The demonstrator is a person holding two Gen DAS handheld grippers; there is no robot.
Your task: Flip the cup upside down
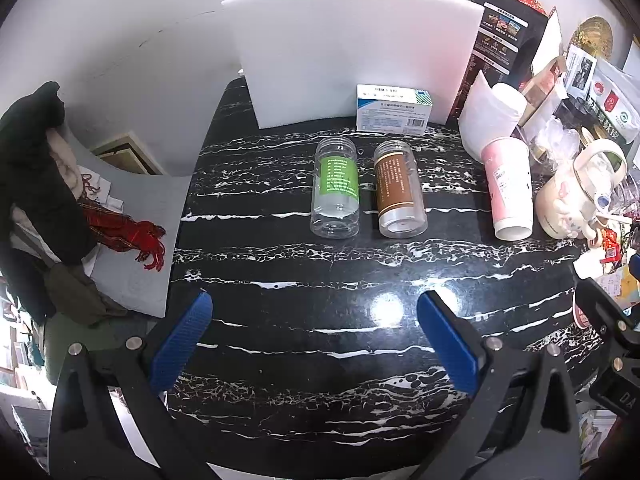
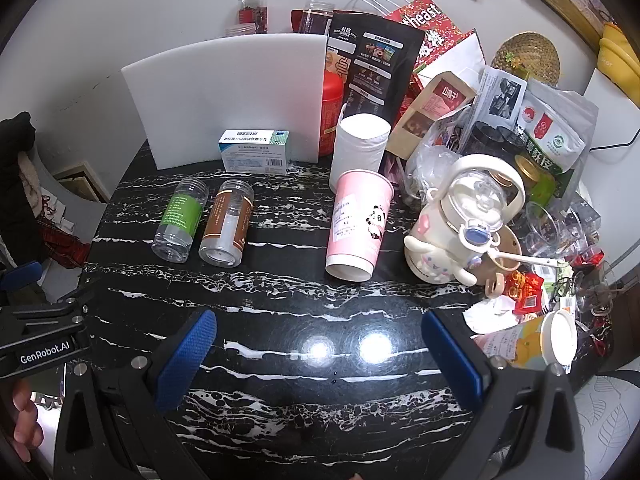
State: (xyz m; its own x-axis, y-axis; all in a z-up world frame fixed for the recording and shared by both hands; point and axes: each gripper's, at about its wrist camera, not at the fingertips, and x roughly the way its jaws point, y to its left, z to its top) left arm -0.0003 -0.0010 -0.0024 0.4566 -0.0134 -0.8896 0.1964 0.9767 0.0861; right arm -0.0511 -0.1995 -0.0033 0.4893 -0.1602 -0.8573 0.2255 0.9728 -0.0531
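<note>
A pink paper cup with a panda print (image 2: 358,226) stands on the black marble table (image 2: 304,320), wide rim up, narrow base down; it also shows in the left wrist view (image 1: 509,188) at the right. My right gripper (image 2: 320,354) is open and empty, hovering over the table in front of the cup, well short of it. My left gripper (image 1: 314,336) is open and empty, over the table's near middle, left of the cup. The left gripper's body shows at the left edge of the right wrist view (image 2: 44,336).
Two clear plastic jars, green-labelled (image 2: 180,220) and brown-labelled (image 2: 228,228), stand left of the cup. A white paper cup (image 2: 358,146) stands right behind it. A cream cartoon kettle (image 2: 460,228), bags and clutter crowd the right. A medicine box (image 2: 256,152) and white foam board (image 2: 232,96) stand behind.
</note>
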